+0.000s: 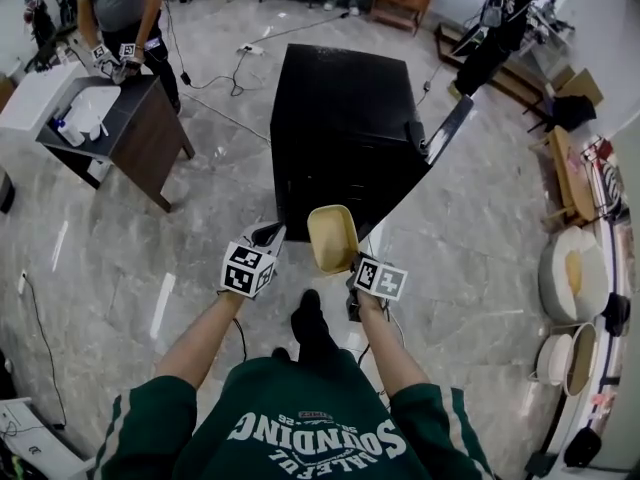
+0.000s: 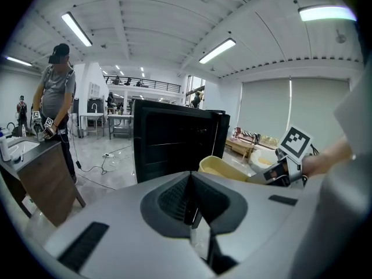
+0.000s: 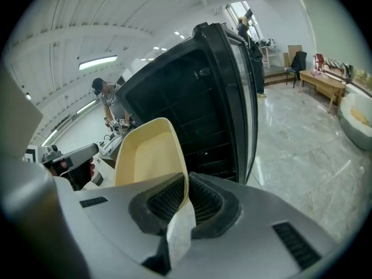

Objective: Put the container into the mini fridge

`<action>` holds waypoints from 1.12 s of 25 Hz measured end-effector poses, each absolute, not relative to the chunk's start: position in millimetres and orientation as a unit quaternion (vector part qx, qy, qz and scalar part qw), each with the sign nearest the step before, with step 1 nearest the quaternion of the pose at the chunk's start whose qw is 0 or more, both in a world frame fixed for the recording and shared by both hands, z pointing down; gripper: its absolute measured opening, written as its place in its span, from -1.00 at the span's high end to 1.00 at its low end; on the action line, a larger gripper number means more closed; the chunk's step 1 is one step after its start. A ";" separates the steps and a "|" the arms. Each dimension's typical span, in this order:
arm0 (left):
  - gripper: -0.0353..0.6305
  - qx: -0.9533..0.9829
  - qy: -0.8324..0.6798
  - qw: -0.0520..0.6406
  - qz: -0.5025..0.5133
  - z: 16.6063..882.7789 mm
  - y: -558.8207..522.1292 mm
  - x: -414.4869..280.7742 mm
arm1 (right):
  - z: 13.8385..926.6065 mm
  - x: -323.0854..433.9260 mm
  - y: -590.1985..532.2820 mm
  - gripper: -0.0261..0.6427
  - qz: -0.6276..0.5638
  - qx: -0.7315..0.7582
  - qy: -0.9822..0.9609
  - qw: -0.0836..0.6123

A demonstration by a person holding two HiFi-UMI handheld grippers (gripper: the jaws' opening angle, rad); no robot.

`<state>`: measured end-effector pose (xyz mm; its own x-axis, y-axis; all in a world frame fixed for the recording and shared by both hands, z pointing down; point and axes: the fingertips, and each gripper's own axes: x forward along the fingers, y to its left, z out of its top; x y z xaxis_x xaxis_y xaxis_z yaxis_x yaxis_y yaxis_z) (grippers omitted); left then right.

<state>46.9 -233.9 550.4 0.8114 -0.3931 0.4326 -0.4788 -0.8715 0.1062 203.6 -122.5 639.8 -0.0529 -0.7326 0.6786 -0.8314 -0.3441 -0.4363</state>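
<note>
Head view: right gripper [image 1: 352, 264] holds the cream plastic container [image 1: 332, 236] in the air just before the black mini fridge [image 1: 340, 118]; the fridge door [image 1: 447, 128] stands open.

Left gripper view: left gripper [image 2: 192, 205] jaws pressed together, nothing between them.

Right gripper view: jaws pinch the container's rim, and the dark shelves lie ahead.

Step, as judged: approach. The next move calls for reaching in level and clearing the door edge.

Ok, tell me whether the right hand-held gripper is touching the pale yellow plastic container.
Touching. The right gripper view shows the right hand-held gripper with both jaws pressed against the rim of the pale yellow plastic container.
</note>
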 end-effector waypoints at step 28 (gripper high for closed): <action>0.85 0.934 -0.233 0.156 0.221 604.3 -291.4 97.0 | 707.3 251.2 -205.3 0.78 0.495 0.687 -0.530 0.050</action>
<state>97.0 -291.4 604.3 0.7937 -0.3669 0.4852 -0.5044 -0.8428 0.1879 251.2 -205.3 707.3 -0.0521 -0.6780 0.7332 -0.7776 -0.4331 -0.4558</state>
